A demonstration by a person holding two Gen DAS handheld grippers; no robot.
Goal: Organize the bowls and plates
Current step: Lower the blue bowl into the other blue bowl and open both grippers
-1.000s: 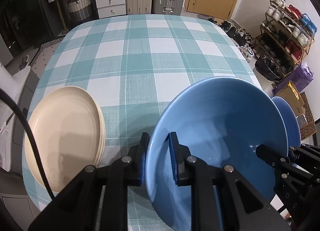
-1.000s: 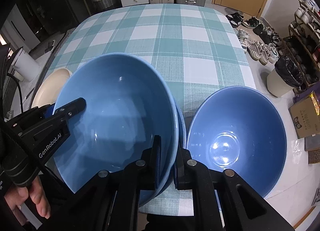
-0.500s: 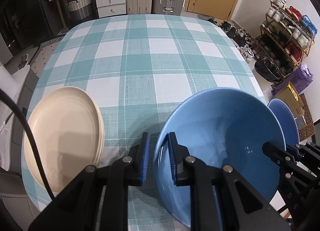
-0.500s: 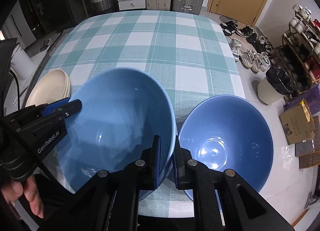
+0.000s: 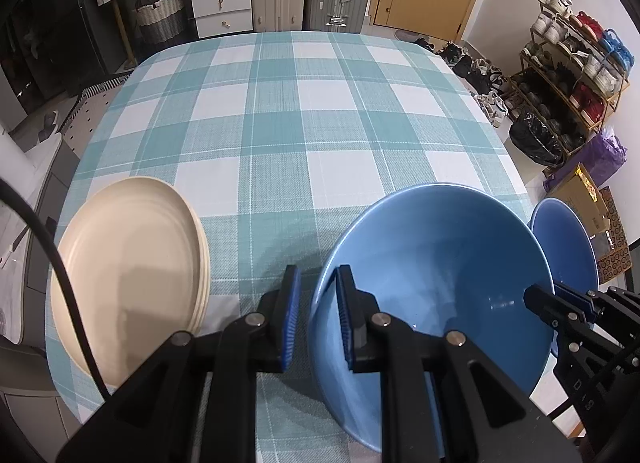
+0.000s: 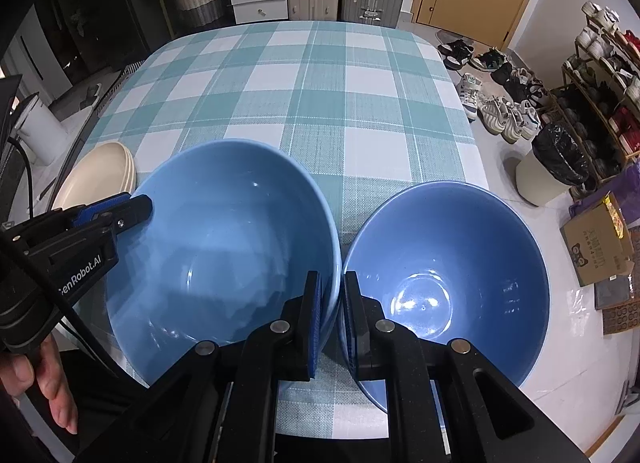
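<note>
Blue bowl (image 6: 224, 251) is the thing in play — it sits near the front edge of the checked table (image 5: 280, 123), pinched by its rim on both sides. The left gripper (image 5: 316, 319) is clamped on its left rim, one pad inside the wall and one outside; the right gripper (image 6: 330, 315) is clenched on the opposite rim the same way. So the bowl lies straight ahead of and between both tools, neither really nearer than the other.

Just right of it, rims almost touching, is a second blue bowl (image 6: 452, 283) — my guess is that's where this one gets nested, so the coming move is a short lift and a shift to the right. The right gripper's outer finger sits in the narrow gap between the two rims, which looks like the awkward bit.

Off to the left, a stack of cream plates (image 5: 128, 275) stays well out of the way. The far half of the cloth is bare.
</note>
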